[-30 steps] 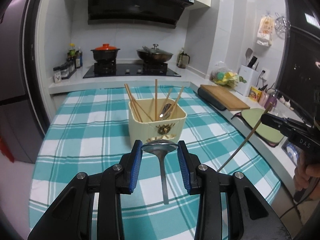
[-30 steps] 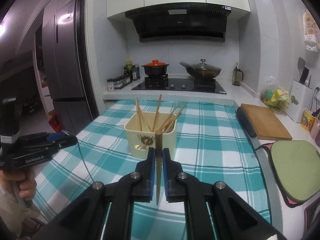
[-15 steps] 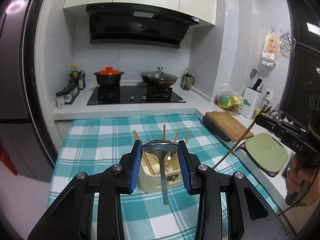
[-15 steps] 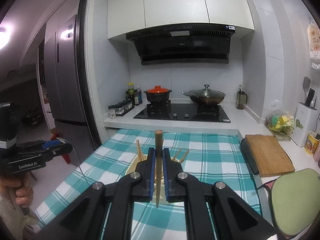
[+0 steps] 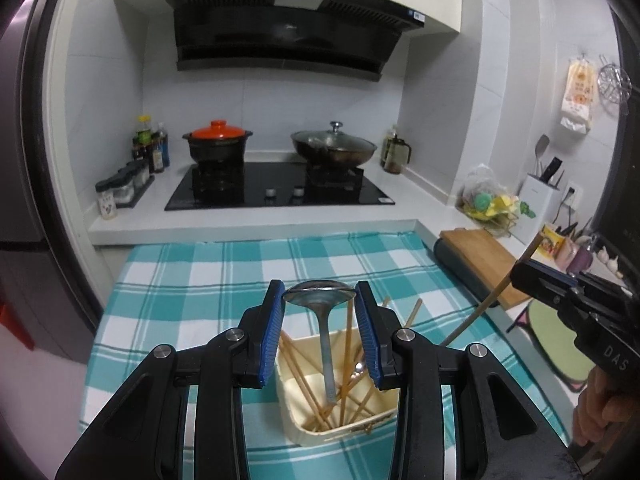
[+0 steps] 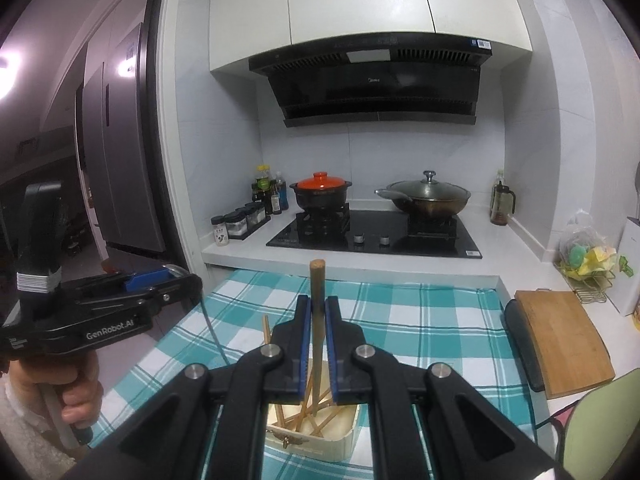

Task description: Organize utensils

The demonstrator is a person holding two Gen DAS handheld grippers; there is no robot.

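Steel first: my left gripper [image 5: 319, 334] is clamped on the bowl of a long-handled steel spoon [image 5: 320, 296], handle hanging nearly straight down toward the cream plastic utensil box [image 5: 340, 428] on the teal checked cloth [image 5: 200, 280]. My right gripper [image 6: 318, 350] is pinched tight on a wooden chopstick [image 6: 317, 276], long axis upright, lower tip over the box. I'm mid-delivery, I'd say; next comes lowering both straight in, then letting go.
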